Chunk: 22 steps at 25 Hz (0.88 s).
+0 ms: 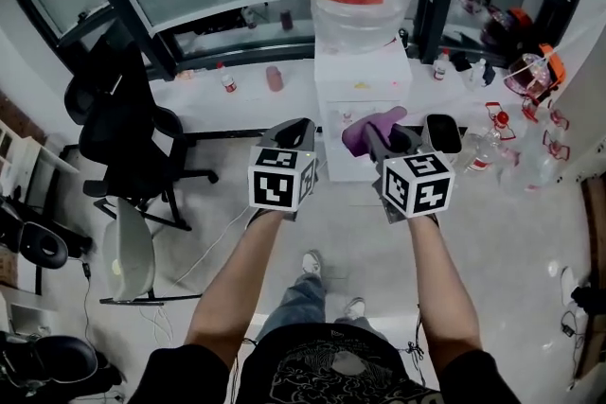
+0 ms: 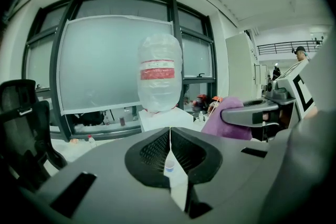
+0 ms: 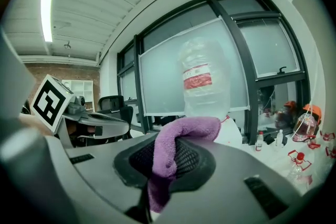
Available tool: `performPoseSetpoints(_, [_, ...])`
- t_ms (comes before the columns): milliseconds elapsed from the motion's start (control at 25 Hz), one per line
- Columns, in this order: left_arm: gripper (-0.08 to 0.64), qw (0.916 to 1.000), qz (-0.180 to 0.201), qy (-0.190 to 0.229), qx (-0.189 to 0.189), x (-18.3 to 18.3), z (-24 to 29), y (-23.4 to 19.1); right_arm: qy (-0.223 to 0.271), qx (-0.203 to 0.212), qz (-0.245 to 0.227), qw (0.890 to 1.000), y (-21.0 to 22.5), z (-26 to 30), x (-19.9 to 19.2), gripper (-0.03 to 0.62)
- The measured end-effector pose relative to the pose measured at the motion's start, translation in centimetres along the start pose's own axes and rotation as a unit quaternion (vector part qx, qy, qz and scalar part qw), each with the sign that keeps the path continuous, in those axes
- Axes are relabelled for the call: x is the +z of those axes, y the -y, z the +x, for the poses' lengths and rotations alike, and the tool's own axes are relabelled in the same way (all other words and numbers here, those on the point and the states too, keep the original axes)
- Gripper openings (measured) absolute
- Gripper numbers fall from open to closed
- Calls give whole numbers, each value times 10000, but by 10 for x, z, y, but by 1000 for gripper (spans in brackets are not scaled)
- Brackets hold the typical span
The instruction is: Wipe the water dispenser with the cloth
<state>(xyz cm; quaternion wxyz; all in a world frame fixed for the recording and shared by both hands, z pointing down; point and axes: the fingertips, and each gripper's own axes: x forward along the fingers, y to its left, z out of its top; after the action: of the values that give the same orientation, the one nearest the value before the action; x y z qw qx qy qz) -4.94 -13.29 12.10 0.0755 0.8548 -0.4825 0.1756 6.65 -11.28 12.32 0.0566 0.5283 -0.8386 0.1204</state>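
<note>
We hold the purple cloth (image 3: pixel 167 149) pinched in our right claw (image 1: pixel 386 139), a fold bulging above its jaws; our left claw (image 1: pixel 295 133) is shut and empty. The water dispenser (image 1: pixel 362 82) stands just ahead, seemingly not yet touched. We should press that fold flat on its white top, then stroke downward, keeping the hard jaws off
</note>
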Motion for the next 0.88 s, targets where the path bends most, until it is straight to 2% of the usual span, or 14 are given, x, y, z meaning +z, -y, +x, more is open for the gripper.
performPoseSetpoints(360, [28,9994,38,-223,-256,-18,67,-50,-265,28,257,9993,1,102,-21,44])
performPoseSetpoints(880, [28,9974,31,-481,-543,-43,141,-109,-461,-112,1171,9920,11,221,-60,44])
